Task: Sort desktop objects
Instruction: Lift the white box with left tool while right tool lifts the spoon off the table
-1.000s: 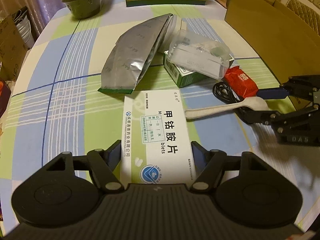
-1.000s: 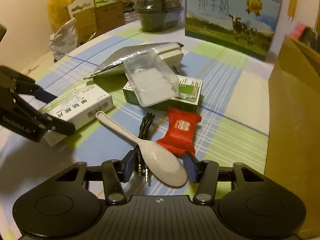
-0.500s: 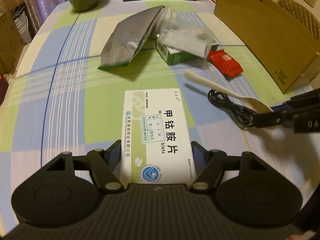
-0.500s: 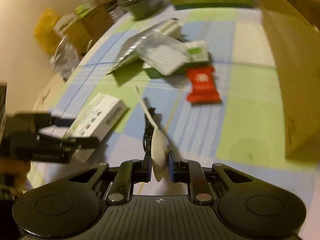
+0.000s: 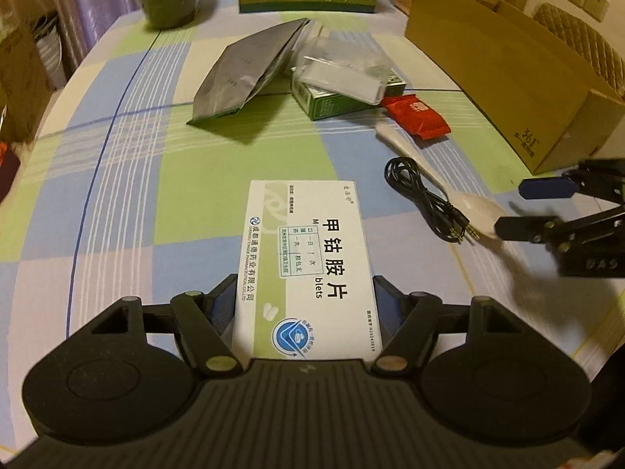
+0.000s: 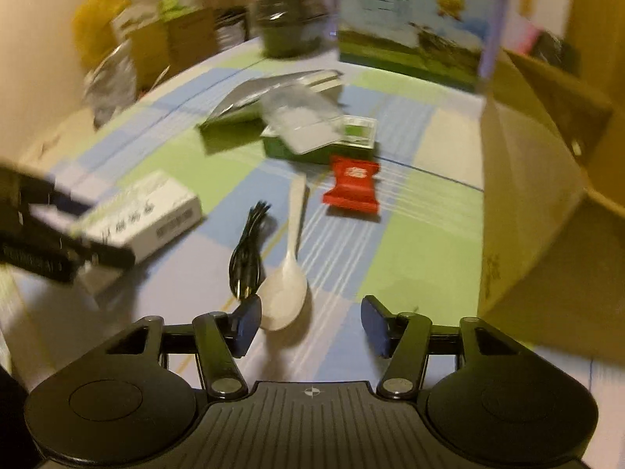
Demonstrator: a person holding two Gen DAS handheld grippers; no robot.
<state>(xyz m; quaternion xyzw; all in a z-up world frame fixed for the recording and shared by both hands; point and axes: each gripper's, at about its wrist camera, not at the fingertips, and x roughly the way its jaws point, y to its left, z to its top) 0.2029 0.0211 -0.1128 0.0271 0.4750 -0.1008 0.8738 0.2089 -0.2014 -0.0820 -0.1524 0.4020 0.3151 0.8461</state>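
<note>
White plastic spoon (image 6: pixel 287 269) is lying loose on the surface (image 6: pixel 410 258) again, released by the right gripper (image 6: pixel 310 318), whose fingers are now spreading wide. The left gripper (image 5: pixel 304 305) is still clamping the medicine box (image 5: pixel 306 269) level.

The left gripper (image 5: pixel 304 305), a black two-finger claw with blue pads, has its fingers (image 5: pixel 218 305) closed against both long sides of a white and green medicine carton (image 5: pixel 308 269), which juts forward from between them. Seen from the right wrist camera, this claw (image 6: pixel 93 234) sits low at the far left, blurred.

The right gripper (image 6: pixel 310 322), of the same black build, has its jaws spread wide apart with nothing between the pads. From the left wrist camera it (image 5: pixel 527 207) reaches in from the right edge, one blue-padded finger (image 5: pixel 547 189) above the other.
</note>
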